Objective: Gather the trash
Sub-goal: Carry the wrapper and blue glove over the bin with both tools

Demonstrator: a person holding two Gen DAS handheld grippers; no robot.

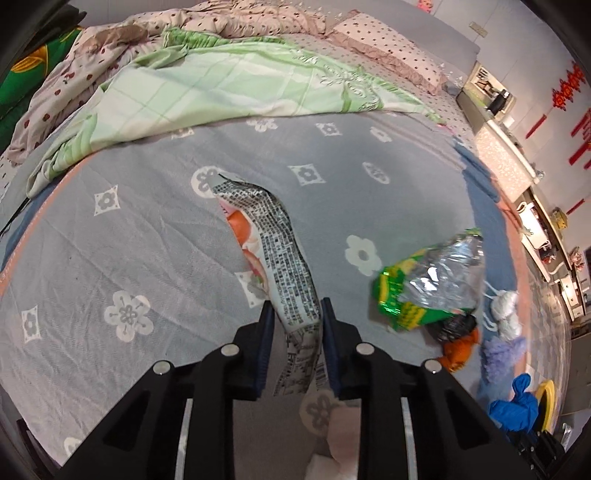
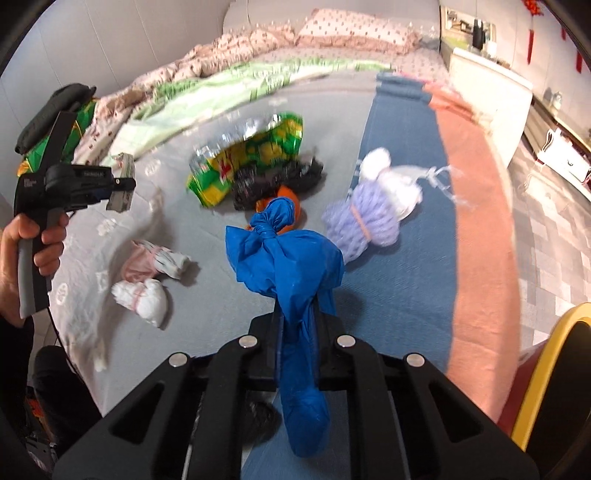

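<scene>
My left gripper point(image 1: 295, 314) is shut on a long printed snack wrapper point(image 1: 273, 251), white with black text and orange pictures, held above the grey flowered bedspread point(image 1: 147, 240). In the right wrist view the left gripper point(image 2: 122, 188) holds that wrapper at the left. My right gripper point(image 2: 298, 317) is shut on a knotted blue plastic bag point(image 2: 288, 258), lifted over the bed. A crumpled green and silver snack bag point(image 1: 428, 280) point(image 2: 251, 155), a black bag point(image 2: 277, 177), an orange bag point(image 2: 284, 195), a purple and white bundle point(image 2: 373, 206) and pink and white wads point(image 2: 147, 273) lie on the bed.
A green checked blanket point(image 1: 229, 85) and pink dotted quilt point(image 1: 258, 22) are heaped at the far side. A yellow-rimmed red bin point(image 2: 546, 369) stands at the lower right beside the bed. Cabinets point(image 2: 487, 81) line the right wall.
</scene>
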